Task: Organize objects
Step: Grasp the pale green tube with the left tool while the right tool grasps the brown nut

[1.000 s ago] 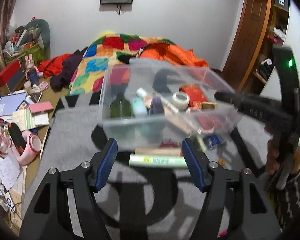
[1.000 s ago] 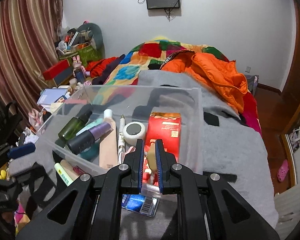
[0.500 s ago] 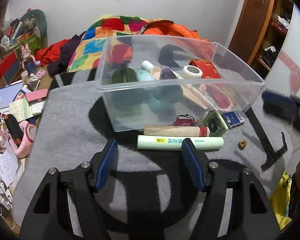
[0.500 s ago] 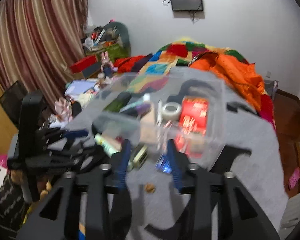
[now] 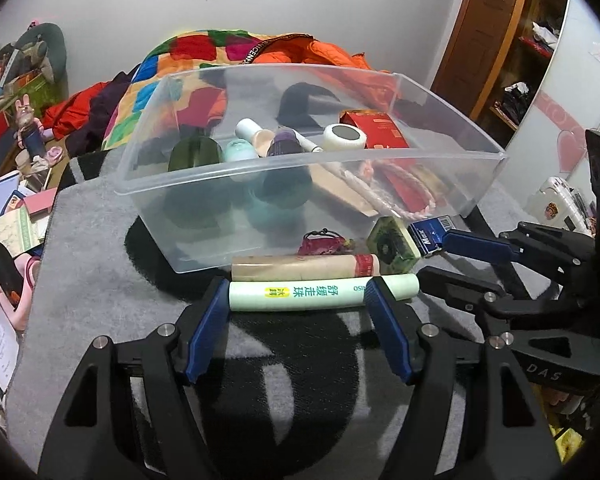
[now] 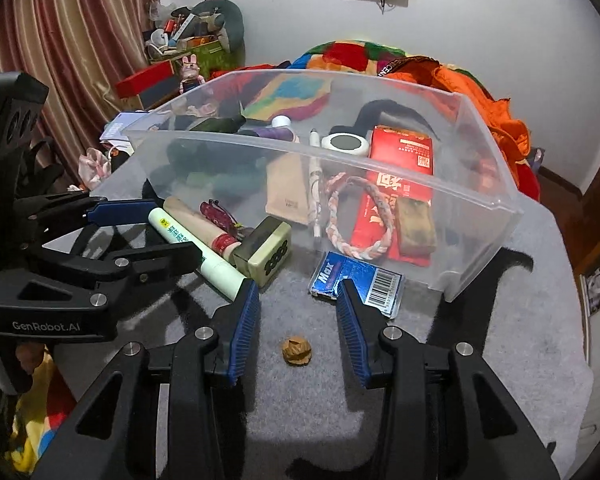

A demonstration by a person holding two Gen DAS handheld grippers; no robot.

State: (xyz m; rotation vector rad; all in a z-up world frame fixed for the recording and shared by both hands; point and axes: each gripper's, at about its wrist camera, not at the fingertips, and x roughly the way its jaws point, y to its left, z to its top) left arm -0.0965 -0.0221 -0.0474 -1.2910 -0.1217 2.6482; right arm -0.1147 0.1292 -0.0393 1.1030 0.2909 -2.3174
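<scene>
While the clear plastic storage bin (image 5: 308,160) fills centre frame, left gripper (image 5: 296,300) spread around the pale green printed tube (image 5: 320,292), unclamped, right gripper (image 6: 298,300) released, small brown nut (image 6: 297,352) lower centre.

- Bare grey blanket (image 6: 480,320) lies open on the near side.
- Farther off, the clear bin (image 5: 312,160) and green tube (image 5: 320,292) block passage.

left hand-held gripper (image 5: 296,300) jaws apart, right hand-held gripper (image 6: 298,300) jaws apart, both angled down
</scene>
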